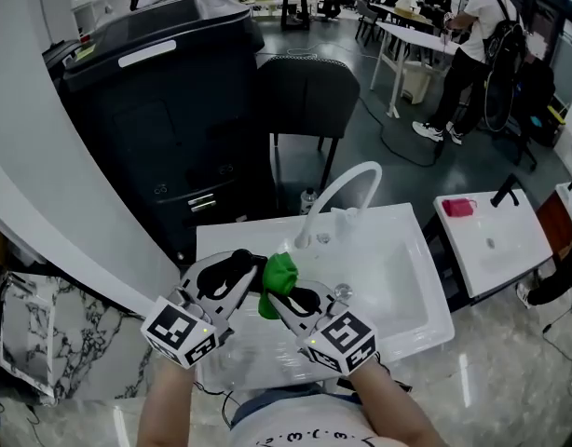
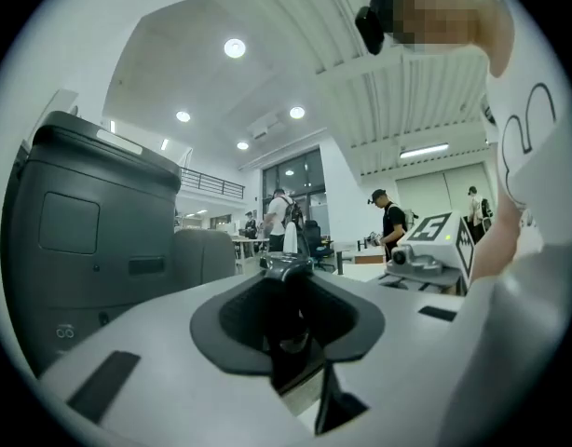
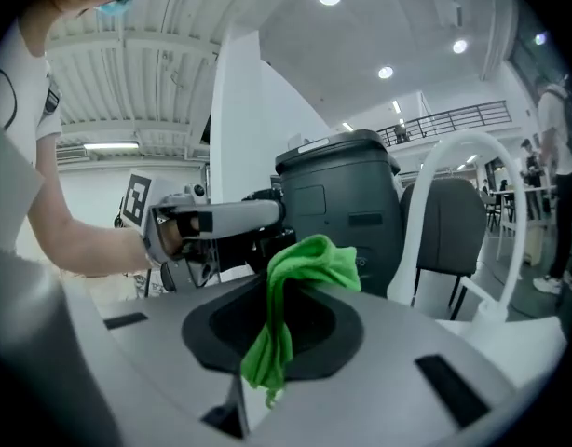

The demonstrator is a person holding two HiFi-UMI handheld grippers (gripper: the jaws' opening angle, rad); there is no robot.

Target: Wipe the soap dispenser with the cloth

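Above the white sink (image 1: 402,291) my left gripper (image 1: 246,268) is shut on a dark soap dispenser (image 1: 239,266). In the left gripper view (image 2: 286,317) the dispenser's metal top (image 2: 284,267) pokes up between the jaws, and its body is mostly hidden by them. Just to its right, my right gripper (image 1: 284,291) is shut on a bunched green cloth (image 1: 279,279). The cloth touches or nearly touches the dispenser. In the right gripper view (image 3: 284,329) the cloth (image 3: 300,273) hangs out of the jaws, with the left gripper (image 3: 211,220) close behind it.
A curved white faucet (image 1: 347,189) rises at the sink's back edge. Behind the sink stand a big dark bin (image 1: 165,101) and a black chair (image 1: 309,96). A smaller white basin (image 1: 496,245) with a pink item (image 1: 458,207) sits at the right. People (image 1: 474,49) stand far back.
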